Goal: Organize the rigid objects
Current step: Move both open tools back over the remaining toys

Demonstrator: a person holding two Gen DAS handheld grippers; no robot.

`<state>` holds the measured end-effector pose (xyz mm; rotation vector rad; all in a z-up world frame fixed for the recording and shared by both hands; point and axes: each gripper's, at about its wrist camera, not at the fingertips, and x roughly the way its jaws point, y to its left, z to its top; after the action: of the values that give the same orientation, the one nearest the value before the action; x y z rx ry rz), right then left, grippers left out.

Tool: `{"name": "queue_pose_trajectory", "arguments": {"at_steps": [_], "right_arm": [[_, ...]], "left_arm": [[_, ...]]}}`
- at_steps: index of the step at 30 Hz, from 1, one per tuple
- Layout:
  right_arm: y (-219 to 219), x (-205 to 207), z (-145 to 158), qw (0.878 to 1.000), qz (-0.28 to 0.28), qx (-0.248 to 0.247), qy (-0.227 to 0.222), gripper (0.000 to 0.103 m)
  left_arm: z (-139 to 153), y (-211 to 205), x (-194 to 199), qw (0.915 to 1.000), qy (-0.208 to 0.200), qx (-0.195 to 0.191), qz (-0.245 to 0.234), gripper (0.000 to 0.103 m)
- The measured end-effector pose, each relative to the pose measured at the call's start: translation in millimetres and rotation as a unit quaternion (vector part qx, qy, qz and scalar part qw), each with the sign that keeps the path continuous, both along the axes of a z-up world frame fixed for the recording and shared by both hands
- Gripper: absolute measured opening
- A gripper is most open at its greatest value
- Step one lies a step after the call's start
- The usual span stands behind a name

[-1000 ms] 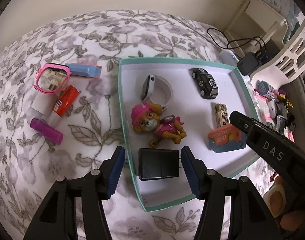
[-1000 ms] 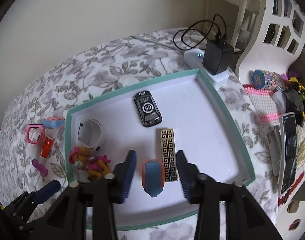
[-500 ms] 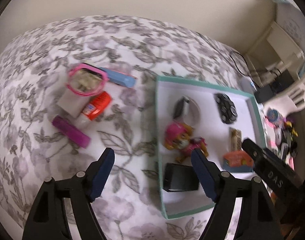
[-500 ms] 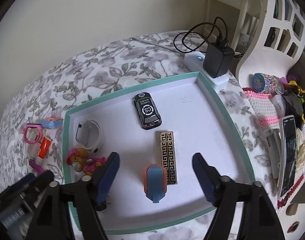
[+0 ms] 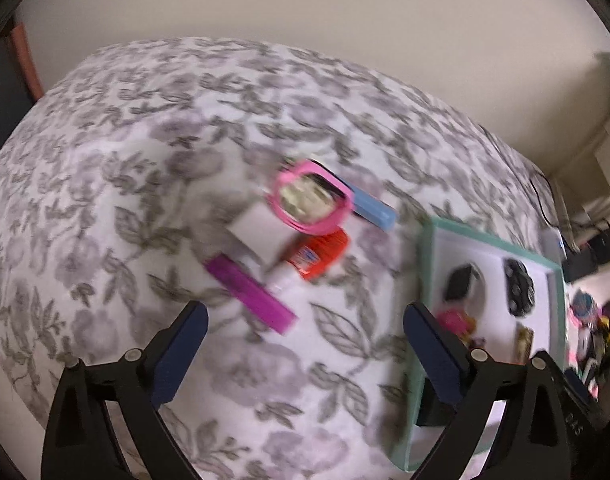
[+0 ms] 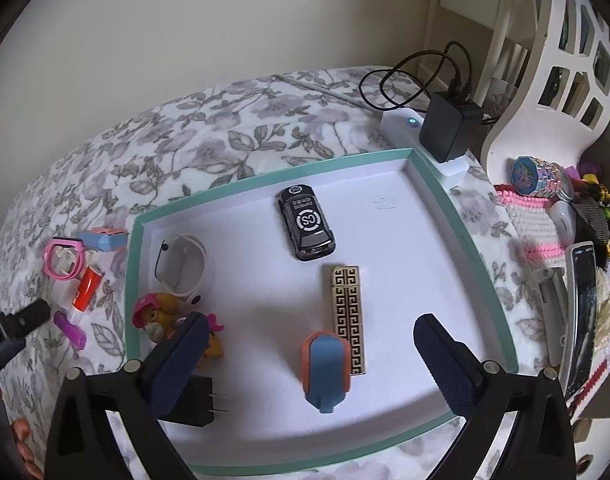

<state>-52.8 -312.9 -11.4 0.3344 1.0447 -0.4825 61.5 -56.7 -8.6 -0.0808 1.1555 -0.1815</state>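
Our right tool hangs over the tray, jaws opening and already spread wide — the blue-and-orange clip lies between them on the tray floor, touched by neither pad. Just beside the clip sits the patterned bar, and beyond that the black car. Toward the left wall we have the white watch, the pup figure partly behind our finger, and the black plug near the front corner.

Our left tool is out over the floral bed, jaws also opening, wide, only bedding in the gap. Ahead of it the purple stick lies loose, then the orange tube, a white block, the pink band and the blue piece — all bunched together, outside the tray. This view is blurred. The tray's teal rim shows just beside our left tool's right finger.
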Motion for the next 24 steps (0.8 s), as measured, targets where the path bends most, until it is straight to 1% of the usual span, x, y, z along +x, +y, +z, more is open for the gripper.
{"name": "queue_pose_trajectory", "arguments": {"at_steps": [3,7,13,17,21,24], "right_arm": [[5.2,2.9,-0.4,1.000,0.008,-0.005,0.000,0.103],[14.7,6.4,1.5,1.000,0.025,-0.011,-0.008,0.103],[41.4,17.0,8.4,0.997,0.065,-0.001,-0.036,0.103],[67.0,28.1,10.1,0.994,0.098,0.002,-0.043,0.103],[95.9,42.3,10.8,0.990,0.131,0.024,-0.054,0.103],[116.6,52.3,9.1,0.987,0.148,0.035,-0.055,0.103]], "left_arm": [[1.3,12.7,5.4,0.9998,-0.008,0.004,0.016,0.099],[4.4,31.8,13.4,0.9992,-0.015,-0.001,0.037,0.099],[12.2,65.3,24.2,0.9968,-0.035,0.008,0.071,0.099],[12.3,89.7,30.0,0.9951,-0.033,0.006,0.093,0.099],[11.1,107.7,34.7,0.9934,-0.030,0.009,0.110,0.099],[8.4,114.8,38.2,0.9933,-0.023,0.007,0.113,0.099]]}}
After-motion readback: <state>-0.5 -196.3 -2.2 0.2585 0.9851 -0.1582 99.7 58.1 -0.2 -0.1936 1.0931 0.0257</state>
